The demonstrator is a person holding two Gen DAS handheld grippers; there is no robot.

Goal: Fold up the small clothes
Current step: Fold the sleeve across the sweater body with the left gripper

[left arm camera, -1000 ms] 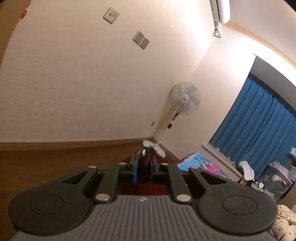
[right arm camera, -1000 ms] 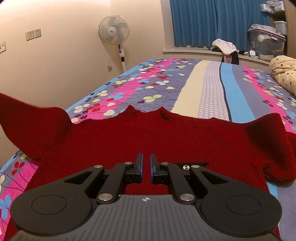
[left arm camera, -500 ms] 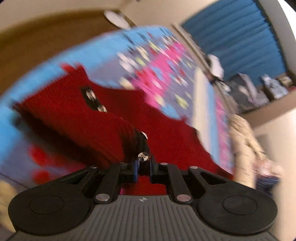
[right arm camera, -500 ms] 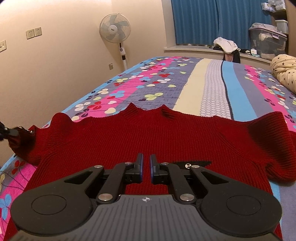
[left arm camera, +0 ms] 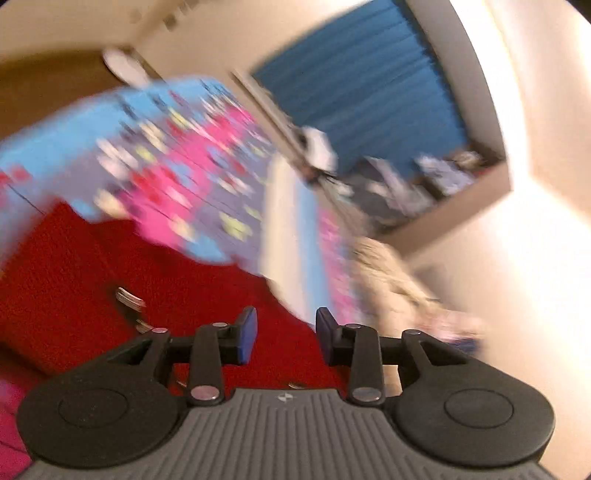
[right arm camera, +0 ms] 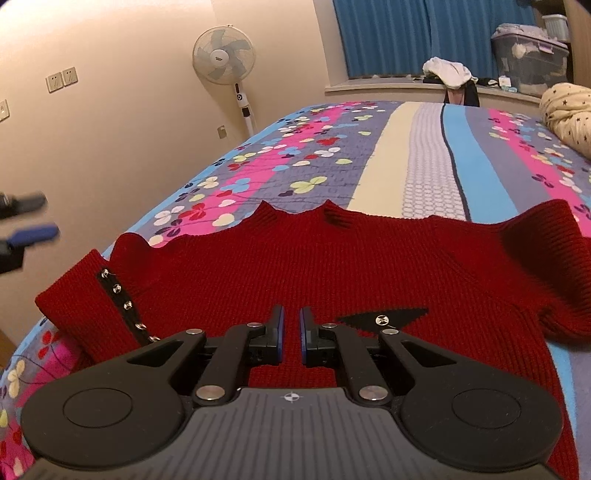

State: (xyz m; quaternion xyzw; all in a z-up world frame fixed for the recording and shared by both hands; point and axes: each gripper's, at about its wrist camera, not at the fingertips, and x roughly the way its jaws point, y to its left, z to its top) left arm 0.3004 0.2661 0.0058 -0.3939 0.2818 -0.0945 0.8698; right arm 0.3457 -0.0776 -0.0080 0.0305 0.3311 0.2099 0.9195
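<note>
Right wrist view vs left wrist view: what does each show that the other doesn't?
Only the right wrist view: the standing fan whole, wall sockets, the sweater's neckline, and both claws, right claw shut, left claw opening with nothing between its fingers. Only the left wrist view: the ceiling corner. Both: red sweater, floral bedspread, blue curtain, the studded sleeve.

Both wrist views look low across one sweater (right arm camera: 332,266).
</note>
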